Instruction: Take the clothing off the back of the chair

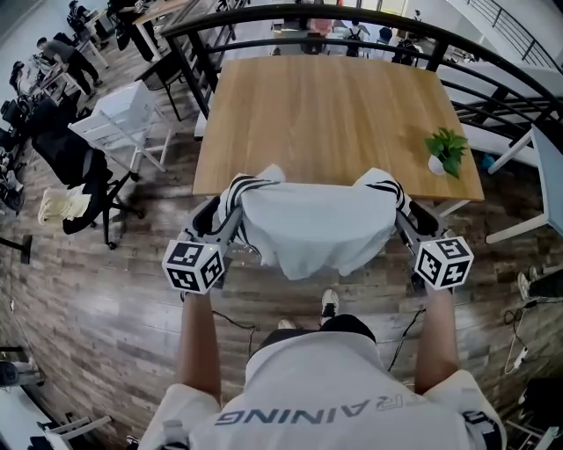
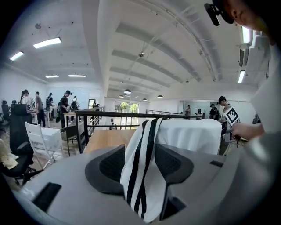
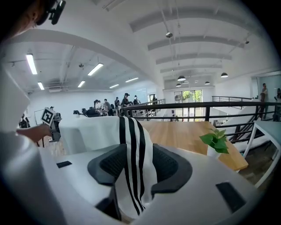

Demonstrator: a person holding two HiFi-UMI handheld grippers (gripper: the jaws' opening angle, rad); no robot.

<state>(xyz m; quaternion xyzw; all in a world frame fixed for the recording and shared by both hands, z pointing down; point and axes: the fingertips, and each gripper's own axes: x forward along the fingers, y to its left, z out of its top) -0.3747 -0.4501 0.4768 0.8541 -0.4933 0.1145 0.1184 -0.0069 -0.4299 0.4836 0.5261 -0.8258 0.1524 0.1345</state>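
A white garment (image 1: pixel 317 224) with black-striped sleeves lies draped over a support that it hides, at the near edge of the wooden table (image 1: pixel 325 105). My left gripper (image 1: pixel 227 206) is at its left shoulder and my right gripper (image 1: pixel 403 209) at its right shoulder. In the left gripper view the striped sleeve (image 2: pixel 139 176) hangs loosely between the pads of the left gripper (image 2: pixel 140 163), which stand wide apart. The right gripper view shows the same: a striped sleeve (image 3: pixel 131 176) lies slack between the spread pads of the right gripper (image 3: pixel 134 166). Both are open.
A small potted plant (image 1: pixel 447 151) stands on the table's right side. A black railing (image 1: pixel 308 19) runs behind the table. A white folding chair (image 1: pixel 123 119) and a black office chair (image 1: pixel 75 167) stand to the left. People work at far desks.
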